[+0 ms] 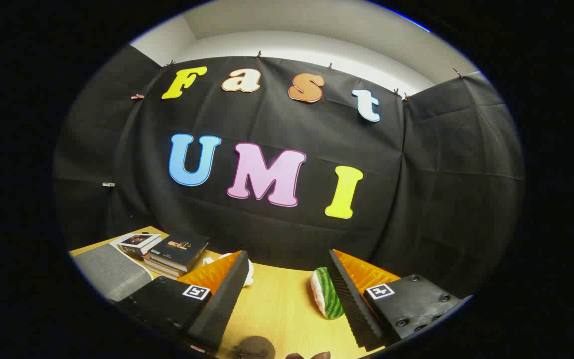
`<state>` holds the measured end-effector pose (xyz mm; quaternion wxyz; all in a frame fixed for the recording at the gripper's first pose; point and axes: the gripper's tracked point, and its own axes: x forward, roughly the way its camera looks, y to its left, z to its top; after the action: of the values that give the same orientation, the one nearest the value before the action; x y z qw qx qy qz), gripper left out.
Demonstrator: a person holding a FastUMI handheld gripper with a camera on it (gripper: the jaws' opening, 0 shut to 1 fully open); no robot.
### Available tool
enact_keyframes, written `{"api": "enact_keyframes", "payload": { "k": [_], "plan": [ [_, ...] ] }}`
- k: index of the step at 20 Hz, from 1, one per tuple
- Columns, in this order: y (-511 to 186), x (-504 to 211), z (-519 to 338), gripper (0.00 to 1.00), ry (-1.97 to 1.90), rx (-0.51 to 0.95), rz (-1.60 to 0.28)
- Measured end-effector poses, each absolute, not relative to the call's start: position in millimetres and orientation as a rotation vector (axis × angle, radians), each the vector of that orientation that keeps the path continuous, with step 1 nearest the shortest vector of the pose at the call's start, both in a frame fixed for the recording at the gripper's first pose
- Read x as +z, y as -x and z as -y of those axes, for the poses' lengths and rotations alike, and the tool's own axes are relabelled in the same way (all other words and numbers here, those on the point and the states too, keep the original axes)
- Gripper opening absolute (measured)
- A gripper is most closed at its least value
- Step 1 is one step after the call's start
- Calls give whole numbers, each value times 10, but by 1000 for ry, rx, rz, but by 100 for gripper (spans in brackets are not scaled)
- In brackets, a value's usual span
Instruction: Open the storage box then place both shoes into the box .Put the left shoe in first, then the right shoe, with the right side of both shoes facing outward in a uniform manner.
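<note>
The gripper [287, 294] is wide open above the wooden table [277, 309], holding nothing.

In the gripper view, the two fingers stand far apart, and only bare table lies between them. A green and white striped shoe [328, 294] sits just beside the right finger, partly hidden behind it. A bit of something white [247, 271] peeks out behind the left finger; it may be the other shoe, but I cannot tell. A grey cloth thing [110, 271] lies beyond the left finger, and it could be the storage box, cut off so I cannot see if it is open. Some books [170, 252] are stacked near it. I think the job has hardly begun: no shoe is in a box yet. A dark round thing [254, 347] close in, low between the fingers, is too cut off to name.
</note>
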<state>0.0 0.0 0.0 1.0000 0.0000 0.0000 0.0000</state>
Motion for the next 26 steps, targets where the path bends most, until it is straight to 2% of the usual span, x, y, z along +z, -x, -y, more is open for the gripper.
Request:
{"api": "enact_keyframes", "payload": {
  "k": [16, 21, 26],
  "plan": [
    [44, 5, -121, 97, 47, 58, 9],
    [17, 22, -405, 97, 10, 172, 5],
    [73, -380, -1096, 97, -176, 441, -252]
  ]
}}
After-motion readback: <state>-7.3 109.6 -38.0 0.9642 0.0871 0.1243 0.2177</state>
